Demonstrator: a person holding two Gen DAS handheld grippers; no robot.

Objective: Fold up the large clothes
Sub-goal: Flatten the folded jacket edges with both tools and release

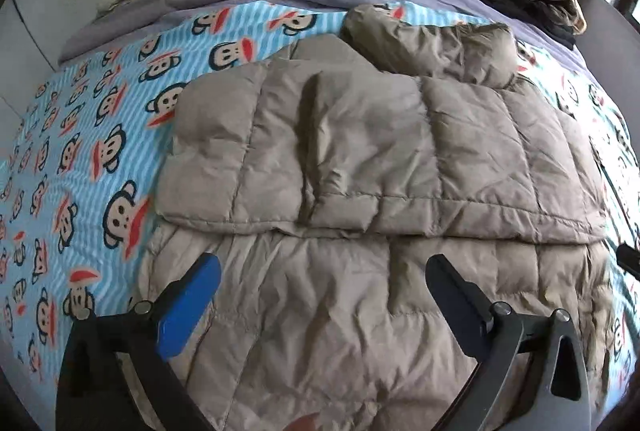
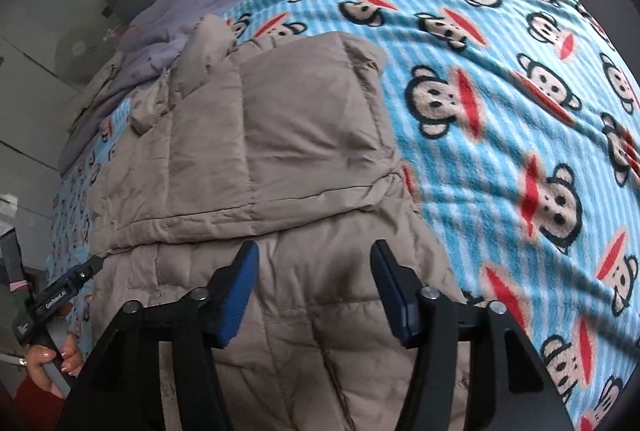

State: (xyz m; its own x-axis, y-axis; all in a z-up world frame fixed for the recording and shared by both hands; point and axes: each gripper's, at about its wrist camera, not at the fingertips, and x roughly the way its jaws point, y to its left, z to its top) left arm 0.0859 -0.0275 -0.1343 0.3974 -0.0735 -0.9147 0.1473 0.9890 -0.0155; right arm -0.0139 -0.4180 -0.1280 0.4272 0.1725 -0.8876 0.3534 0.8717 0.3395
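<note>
Over the puffer coat [image 1: 360, 159], both grippers gape empty: left gripper [image 1: 320, 279], right gripper [image 2: 314, 267].

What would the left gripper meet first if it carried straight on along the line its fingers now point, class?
Most likely the tan puffer coat. The left gripper stands open, nothing between its fingers, aimed down at the coat's unfolded lower part, just short of the folded-over edge. Depth is hard to judge, but nothing else lies in between.

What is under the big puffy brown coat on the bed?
The puffy coat lies on a blue striped monkey blanket, which shows on both sides of it. The coat is folded over itself, so its lower layer sits beneath the top flap. Whatever lies directly underneath is covered.
</note>
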